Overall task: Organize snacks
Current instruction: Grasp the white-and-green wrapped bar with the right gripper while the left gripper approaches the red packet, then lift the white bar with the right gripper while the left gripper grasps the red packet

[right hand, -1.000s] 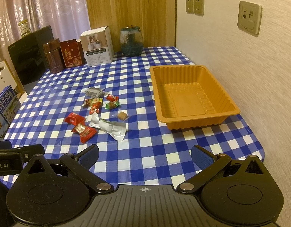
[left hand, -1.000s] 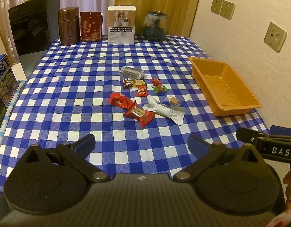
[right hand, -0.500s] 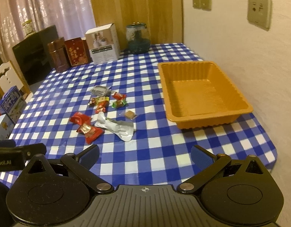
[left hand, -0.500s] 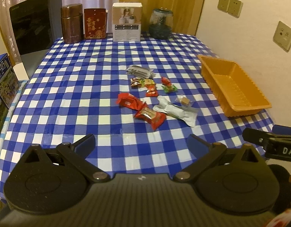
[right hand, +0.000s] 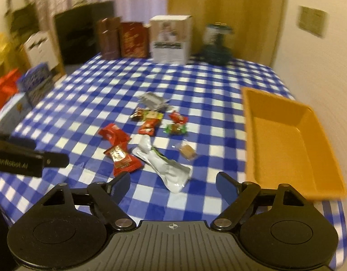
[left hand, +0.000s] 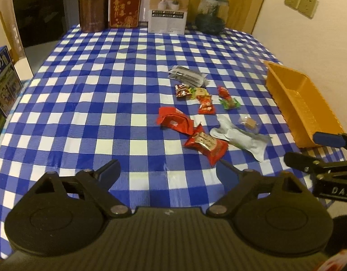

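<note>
Two handheld grippers are hovering over a scatter of snacks on a blue-and-white checked tablecloth (left hand: pixel 87 103).

The left gripper (left hand: pixel 167 171) and right gripper (right hand: pixel 173 184) have just been narrowing their jaws, which are standing well apart with nothing between them. "DAS" is showing on the right tool, "Genrobot.AI" on the left. Red packets (left hand: pixel 175 120), a silver pouch (right hand: pixel 164 162) and wrapped sweets (right hand: pixel 175 128) are lying mid-table; the orange tray (right hand: pixel 286 140) beside them, by the wall, is holding nothing. A white box (left hand: pixel 168 8) and tins (left hand: pixel 93 6) are standing along the far edge.
</note>
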`<state>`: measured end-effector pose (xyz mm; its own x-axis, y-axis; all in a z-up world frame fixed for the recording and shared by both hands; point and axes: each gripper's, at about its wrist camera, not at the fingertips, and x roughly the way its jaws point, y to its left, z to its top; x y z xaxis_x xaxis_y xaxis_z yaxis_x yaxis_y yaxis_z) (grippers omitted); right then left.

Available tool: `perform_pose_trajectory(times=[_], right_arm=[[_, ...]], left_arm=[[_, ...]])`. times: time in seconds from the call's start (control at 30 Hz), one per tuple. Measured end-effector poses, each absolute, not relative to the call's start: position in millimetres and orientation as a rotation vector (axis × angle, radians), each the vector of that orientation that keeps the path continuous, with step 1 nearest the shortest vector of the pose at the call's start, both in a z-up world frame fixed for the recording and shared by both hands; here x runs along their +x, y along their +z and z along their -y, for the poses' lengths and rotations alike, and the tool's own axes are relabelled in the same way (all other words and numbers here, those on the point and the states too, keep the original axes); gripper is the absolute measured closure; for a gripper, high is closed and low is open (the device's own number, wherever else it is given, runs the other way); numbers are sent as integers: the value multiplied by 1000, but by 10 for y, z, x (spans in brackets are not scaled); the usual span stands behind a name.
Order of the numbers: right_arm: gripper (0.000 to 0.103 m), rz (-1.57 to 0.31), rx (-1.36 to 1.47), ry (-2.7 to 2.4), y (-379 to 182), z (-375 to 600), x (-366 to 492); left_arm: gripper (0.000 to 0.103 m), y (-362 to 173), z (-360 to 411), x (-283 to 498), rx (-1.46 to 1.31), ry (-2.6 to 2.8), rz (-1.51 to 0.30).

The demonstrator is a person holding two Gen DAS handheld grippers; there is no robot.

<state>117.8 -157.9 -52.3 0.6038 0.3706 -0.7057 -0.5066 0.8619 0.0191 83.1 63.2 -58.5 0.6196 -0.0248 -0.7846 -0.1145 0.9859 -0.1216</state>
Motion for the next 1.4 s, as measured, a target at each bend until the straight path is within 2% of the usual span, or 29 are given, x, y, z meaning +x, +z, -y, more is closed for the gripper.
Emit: perform_pose_trajectory(times=[0.43, 0.5, 0.73, 0.87, 1.13, 1.23, 1.37, 1.4], right_arm=[[46, -774, -502, 746, -1103, 1103, 1743], [54, -784, -531, 763, -1175, 1057, 1810], [64, -802, -600, 799, -1305, 979, 1926], [73, -817, -586, 802, -1322, 984, 1985], [76, -861, -379, 724, -1167, 1182, 1955], [76, -869, -249, 636, -1038, 1354, 1968], [76, -858, -163, 545, -905, 1538, 1945], [76, -853, -152, 532, -877, 1572, 1942]], left_arm=[[27, -865, -695, 1187, -255, 64, -941], [29, -884, -681, 1212, -269, 65, -945], [29, -931, -645, 1254, -284, 57, -956], [29, -959, -646, 1267, -298, 64, -961], [29, -995, -569, 1316, -355, 42, -952], [36, -1023, -494, 1375, -374, 26, -953], [50, -1112, -421, 1457, -399, 7, -974], [51, -1134, -407, 1482, -407, 5, -981]])
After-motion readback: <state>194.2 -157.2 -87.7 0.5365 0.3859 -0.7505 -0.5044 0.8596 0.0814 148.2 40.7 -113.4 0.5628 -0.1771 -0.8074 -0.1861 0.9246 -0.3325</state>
